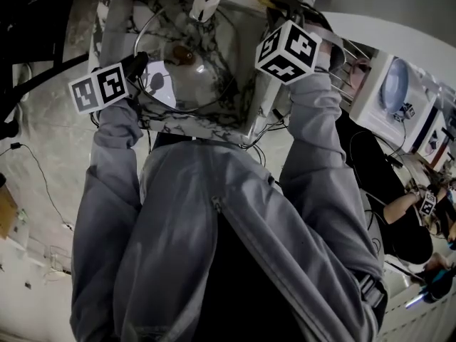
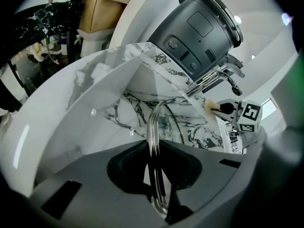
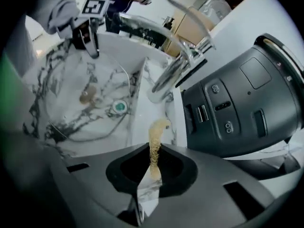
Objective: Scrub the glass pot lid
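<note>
the left gripper (image 2: 159, 177) is clamped on the rim of the glass pot lid (image 2: 153, 122), holding it tilted in the marble sink (image 1: 199, 125), likely steadied for scrubbing. the right gripper (image 3: 151, 175), closed tight on a thin yellowish scrub pad (image 3: 155, 144), waits near it.

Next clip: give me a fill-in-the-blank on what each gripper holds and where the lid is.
The left gripper has its jaws shut on the ____ of the glass pot lid.
The right gripper is ____ on a yellowish scrubbing pad.
The lid is inside the marble ____.
Missing: rim; shut; sink.
</note>
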`<state>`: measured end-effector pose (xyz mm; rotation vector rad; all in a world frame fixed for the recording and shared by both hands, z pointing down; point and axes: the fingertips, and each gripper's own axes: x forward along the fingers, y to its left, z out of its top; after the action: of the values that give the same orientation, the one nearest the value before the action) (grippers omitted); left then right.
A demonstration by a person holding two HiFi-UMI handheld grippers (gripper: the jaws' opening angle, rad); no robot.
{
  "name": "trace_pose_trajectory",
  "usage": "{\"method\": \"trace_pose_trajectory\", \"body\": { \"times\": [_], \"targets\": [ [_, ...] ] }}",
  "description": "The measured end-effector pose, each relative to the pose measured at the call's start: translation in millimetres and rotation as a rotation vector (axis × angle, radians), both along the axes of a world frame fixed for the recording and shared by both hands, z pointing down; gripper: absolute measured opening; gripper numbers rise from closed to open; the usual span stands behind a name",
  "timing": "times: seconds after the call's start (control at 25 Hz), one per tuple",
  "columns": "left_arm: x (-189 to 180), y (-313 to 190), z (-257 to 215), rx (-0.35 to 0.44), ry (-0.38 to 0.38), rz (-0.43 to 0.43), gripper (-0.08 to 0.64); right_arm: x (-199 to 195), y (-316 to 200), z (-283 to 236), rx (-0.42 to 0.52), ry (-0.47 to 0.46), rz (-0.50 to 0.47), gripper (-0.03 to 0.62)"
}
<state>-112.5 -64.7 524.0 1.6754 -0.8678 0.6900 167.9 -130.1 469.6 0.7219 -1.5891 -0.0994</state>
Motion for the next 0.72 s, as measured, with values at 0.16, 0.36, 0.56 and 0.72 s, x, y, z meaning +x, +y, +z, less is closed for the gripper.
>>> {"method": "trace_pose_trajectory", "body": {
  "times": [0.16, 0.36, 0.56, 0.72],
  "targets": [
    [1.1, -0.2, 0.4, -0.001, -0.003, 0.000, 0.066, 13.2, -18.2, 18.5, 0.007, 0.096, -0.032, 0.049],
    [0.4, 0.0, -0.1, 0.000, -0.006, -0.003, 0.066, 9.2, -21.9, 27.0, -0.012, 0.035, 0.015, 0.124],
    [0.3, 0.8, -0.1, 0.002, -0.011, -0.005, 0.066, 8.9, -8.4, 25.6, -0.068, -0.046, 0.071, 0.232],
    [1.5, 1.3, -1.0, 0.006, -0.012, -0.001, 0.066, 5.8, 8.3, 12.9, -0.037, -0.110, 0.110, 0.235]
  ]
}}
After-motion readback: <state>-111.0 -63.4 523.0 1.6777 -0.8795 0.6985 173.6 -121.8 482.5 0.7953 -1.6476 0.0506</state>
